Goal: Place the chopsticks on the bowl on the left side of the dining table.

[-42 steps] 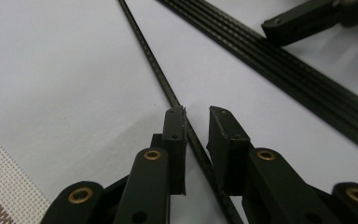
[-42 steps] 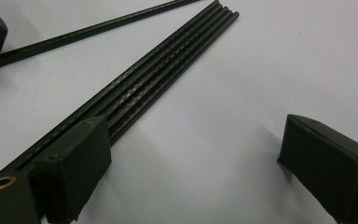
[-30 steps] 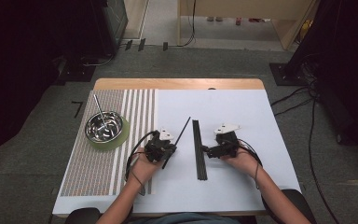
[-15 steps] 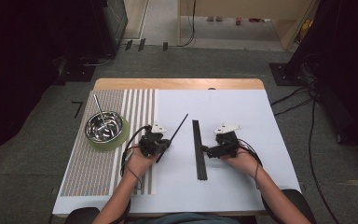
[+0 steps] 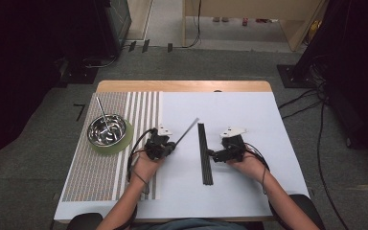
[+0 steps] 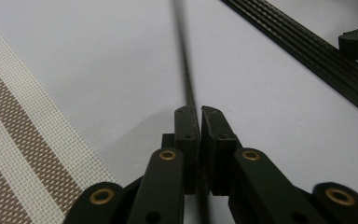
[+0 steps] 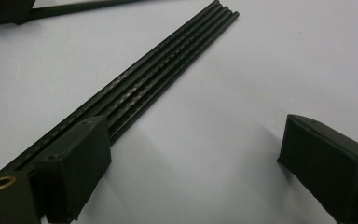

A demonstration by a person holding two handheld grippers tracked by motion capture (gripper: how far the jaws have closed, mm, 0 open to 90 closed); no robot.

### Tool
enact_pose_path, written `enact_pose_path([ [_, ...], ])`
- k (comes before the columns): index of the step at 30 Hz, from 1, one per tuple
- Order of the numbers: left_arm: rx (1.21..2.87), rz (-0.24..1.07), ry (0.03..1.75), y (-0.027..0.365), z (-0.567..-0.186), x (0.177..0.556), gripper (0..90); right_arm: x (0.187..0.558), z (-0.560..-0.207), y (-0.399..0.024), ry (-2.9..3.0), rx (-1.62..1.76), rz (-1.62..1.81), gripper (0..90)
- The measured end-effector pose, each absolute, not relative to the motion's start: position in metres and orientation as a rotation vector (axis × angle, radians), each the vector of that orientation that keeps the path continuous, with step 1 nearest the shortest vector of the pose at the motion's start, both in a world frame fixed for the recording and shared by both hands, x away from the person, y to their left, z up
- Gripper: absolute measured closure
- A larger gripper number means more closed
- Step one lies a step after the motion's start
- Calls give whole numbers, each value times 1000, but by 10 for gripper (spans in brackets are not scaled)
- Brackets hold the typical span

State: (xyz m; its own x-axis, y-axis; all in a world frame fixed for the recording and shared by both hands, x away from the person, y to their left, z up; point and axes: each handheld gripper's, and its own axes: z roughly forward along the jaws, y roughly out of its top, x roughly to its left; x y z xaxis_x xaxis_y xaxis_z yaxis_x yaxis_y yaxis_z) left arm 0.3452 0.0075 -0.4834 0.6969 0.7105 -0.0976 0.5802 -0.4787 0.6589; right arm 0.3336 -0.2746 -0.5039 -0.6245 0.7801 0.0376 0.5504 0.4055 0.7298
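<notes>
The left gripper [image 5: 168, 145] clamps one thin black rod [image 5: 187, 131], angled away from the row of rods [image 5: 204, 153]. The right gripper [image 5: 214, 154], jaws wide, rests against that row, probably steadying it.

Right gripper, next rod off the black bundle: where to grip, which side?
Judging by the layout, take the outermost rod on the right edge of the rod bundle, near its near end beside the open right gripper. The rods lie flat and packed side by side, so only an edge rod leaves room for jaws; come from above, jaws straddling it crosswise.
</notes>
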Motion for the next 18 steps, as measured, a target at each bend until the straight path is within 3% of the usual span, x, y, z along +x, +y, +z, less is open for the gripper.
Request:
enact_pose_path([
  [18,2205,236,993,12,-485,347,870,334,-504,-275,2358,1157,1046,83],
])
